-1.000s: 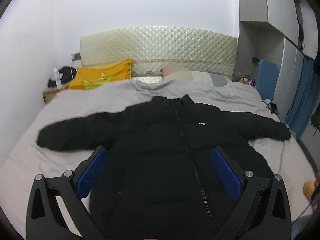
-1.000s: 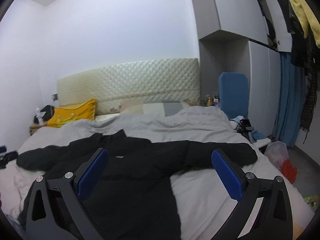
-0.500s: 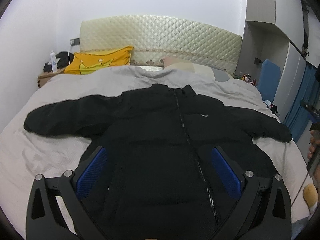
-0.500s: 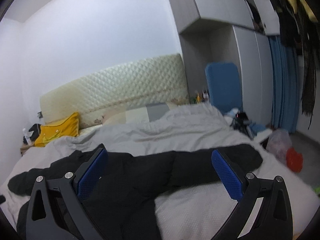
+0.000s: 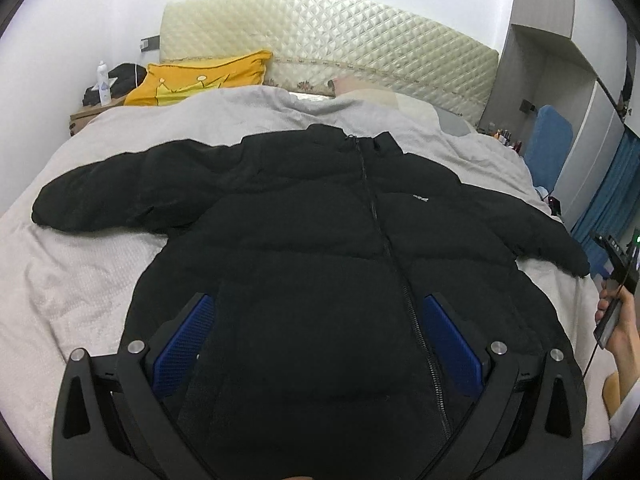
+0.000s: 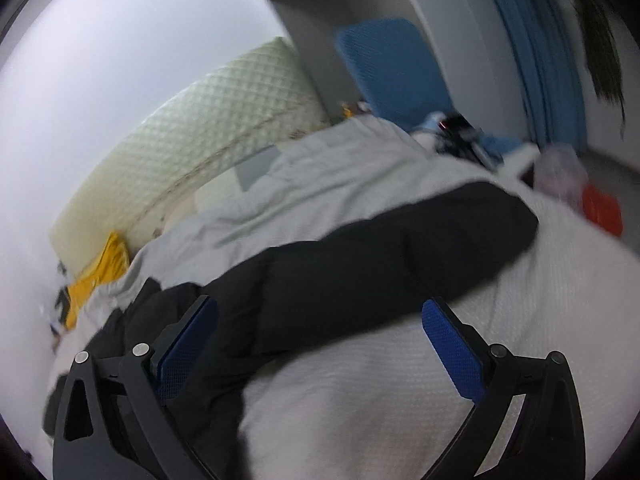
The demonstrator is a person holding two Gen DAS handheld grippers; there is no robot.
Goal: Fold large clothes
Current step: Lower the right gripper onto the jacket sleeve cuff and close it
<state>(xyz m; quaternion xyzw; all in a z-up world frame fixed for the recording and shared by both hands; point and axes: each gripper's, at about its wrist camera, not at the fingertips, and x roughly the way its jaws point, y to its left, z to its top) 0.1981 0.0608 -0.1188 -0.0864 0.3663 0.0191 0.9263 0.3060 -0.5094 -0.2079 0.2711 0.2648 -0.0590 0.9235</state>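
Note:
A black puffer jacket (image 5: 320,240) lies flat and zipped on the grey bed cover (image 5: 72,280), both sleeves spread out to the sides. My left gripper (image 5: 316,320) is open and empty, above the jacket's lower body. My right gripper (image 6: 320,320) is open and empty, tilted, just above the jacket's right sleeve (image 6: 400,256); the sleeve cuff (image 6: 516,220) lies near the bed's right edge. The right wrist view is blurred.
A quilted cream headboard (image 5: 320,36) and a yellow pillow (image 5: 200,80) are at the bed's head. A nightstand with a bottle (image 5: 104,84) is at far left. A blue chair (image 6: 392,72), blue curtain (image 6: 536,52) and bags (image 6: 600,208) stand right of the bed. A hand holding the other gripper (image 5: 616,312) shows at right.
My left gripper has moved forward and lower over the jacket body. My right gripper has swung and tilted toward the right sleeve, closer to it. Both stay open.

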